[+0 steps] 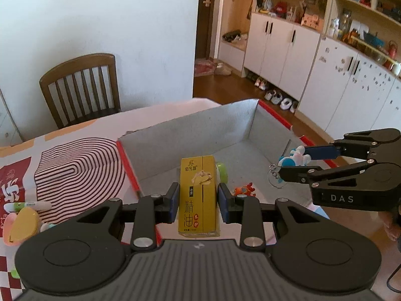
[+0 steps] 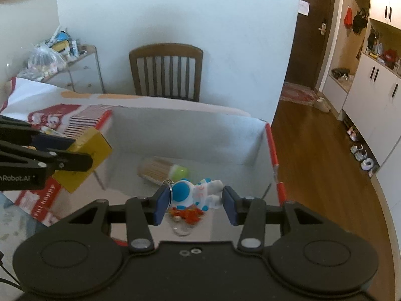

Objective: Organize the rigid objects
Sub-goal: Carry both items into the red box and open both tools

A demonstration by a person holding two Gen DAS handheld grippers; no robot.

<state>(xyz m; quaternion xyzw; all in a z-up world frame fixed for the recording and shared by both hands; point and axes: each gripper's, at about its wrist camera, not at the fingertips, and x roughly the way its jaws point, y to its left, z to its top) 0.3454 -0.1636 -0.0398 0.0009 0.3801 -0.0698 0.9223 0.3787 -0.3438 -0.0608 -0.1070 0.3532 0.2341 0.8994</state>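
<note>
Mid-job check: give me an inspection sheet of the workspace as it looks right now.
Surface: patterned tablecloth.
Job's things: yellow carton and blue-white astronaut keychain, both above the grey open box; orange toy and green-capped jar inside.
Clutter: marker pen, yellow disc.
Grippers: left hand-held gripper shut on carton; right hand-held gripper shut on keychain.
Cables: nothing seen.
Surroundings: wooden chair, white cabinets.

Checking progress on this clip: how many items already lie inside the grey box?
2 visible: a clear container of sticks with a green cap near the back wall of the grey box, and an orange toy nearer the front. The held items could hide others.
</note>
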